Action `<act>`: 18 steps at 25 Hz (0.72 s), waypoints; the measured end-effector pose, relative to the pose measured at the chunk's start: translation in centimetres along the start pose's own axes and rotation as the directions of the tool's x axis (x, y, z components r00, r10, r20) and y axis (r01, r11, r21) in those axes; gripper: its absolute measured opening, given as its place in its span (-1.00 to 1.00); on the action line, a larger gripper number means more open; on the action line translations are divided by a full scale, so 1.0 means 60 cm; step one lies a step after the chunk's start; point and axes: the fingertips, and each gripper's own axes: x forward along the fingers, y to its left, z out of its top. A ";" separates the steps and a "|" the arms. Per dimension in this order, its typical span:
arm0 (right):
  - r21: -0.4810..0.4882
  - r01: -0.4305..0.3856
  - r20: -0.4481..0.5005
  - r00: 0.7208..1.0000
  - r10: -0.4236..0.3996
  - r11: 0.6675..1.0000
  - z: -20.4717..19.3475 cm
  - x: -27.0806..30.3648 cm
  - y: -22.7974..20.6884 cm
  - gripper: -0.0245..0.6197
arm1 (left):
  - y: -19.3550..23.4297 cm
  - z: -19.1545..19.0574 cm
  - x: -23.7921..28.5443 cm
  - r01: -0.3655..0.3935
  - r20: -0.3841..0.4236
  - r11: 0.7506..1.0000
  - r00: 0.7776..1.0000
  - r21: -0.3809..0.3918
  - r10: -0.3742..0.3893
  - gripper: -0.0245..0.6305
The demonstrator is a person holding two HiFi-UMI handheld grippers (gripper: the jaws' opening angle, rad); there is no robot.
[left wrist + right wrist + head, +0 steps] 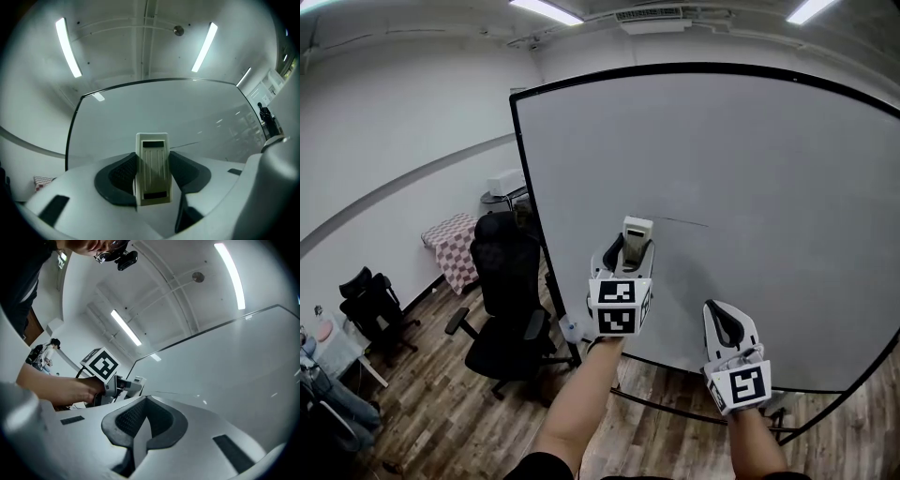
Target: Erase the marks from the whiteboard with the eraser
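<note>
Whiteboard, faint mark partly behind eraser in left hand-held gripper

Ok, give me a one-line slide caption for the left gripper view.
Left gripper, jaws shut on the eraser, faces the whiteboard near a thin dark line.

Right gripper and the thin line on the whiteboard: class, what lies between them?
Only bare whiteboard lies between the right gripper and the thin line, as the head view shows.
</note>
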 end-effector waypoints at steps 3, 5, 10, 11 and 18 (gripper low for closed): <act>0.004 -0.019 0.005 1.000 0.019 1.000 -0.012 0.041 0.027 -0.86 | 0.068 -0.006 0.006 -0.048 -0.013 0.999 0.999 0.004 0.048 -0.19; 0.020 -0.009 0.007 1.000 0.009 1.000 -0.021 0.068 0.034 -0.86 | 0.108 -0.014 0.014 -0.066 -0.024 0.998 0.998 -0.004 0.066 -0.19; 0.081 -0.021 -0.008 1.000 0.022 0.996 -0.055 0.107 0.060 -0.86 | 0.187 -0.046 0.034 -0.108 -0.057 0.994 0.993 -0.024 0.107 -0.19; 0.075 -0.026 -0.015 1.000 0.027 0.997 -0.060 0.109 0.066 -0.86 | 0.198 -0.047 0.037 -0.114 -0.054 0.993 0.992 -0.027 0.113 -0.19; 0.083 -0.011 -0.046 0.999 0.015 0.996 -0.070 0.127 0.065 -0.86 | 0.236 -0.050 0.078 -0.098 -0.041 0.993 0.995 -0.062 0.096 -0.19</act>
